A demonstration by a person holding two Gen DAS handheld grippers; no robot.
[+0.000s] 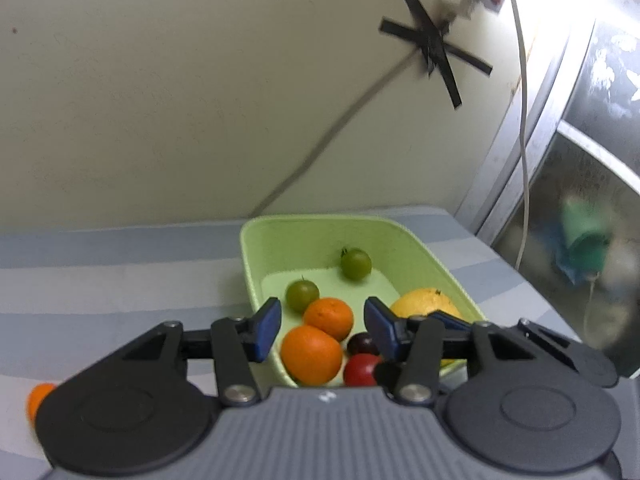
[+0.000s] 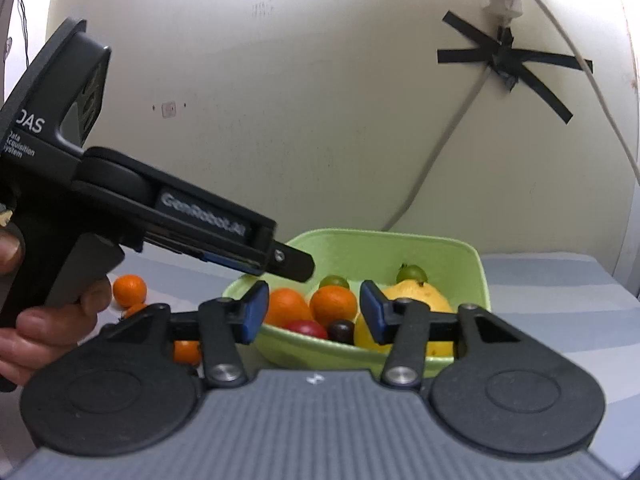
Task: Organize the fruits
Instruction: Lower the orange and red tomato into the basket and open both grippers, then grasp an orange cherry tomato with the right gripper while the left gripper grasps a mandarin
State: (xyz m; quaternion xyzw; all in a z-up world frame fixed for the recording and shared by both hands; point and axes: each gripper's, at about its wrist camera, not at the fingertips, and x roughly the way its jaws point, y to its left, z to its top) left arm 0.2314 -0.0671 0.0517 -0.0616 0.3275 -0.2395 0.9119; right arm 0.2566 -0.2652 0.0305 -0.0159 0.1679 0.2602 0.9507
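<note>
A light green basket [image 1: 436,256] [image 2: 452,252] stands on the striped cloth by the wall. It holds two oranges [image 1: 312,354] [image 2: 333,304], two green fruits [image 1: 355,264] [image 2: 410,273], a large yellow fruit [image 1: 424,300] [image 2: 416,294], a red fruit [image 1: 360,370] [image 2: 306,328] and a dark fruit [image 1: 360,343] [image 2: 341,330]. My left gripper [image 1: 322,330] is open and empty just above the basket's near end. Its body shows in the right wrist view [image 2: 168,208]. My right gripper [image 2: 312,312] is open and empty in front of the basket.
Small oranges lie loose on the cloth left of the basket [image 2: 129,290] [image 2: 186,352] [image 1: 38,400]. A cable taped with black tape [image 1: 434,50] runs down the wall. A window frame [image 1: 520,160] stands at the right, past the table's edge.
</note>
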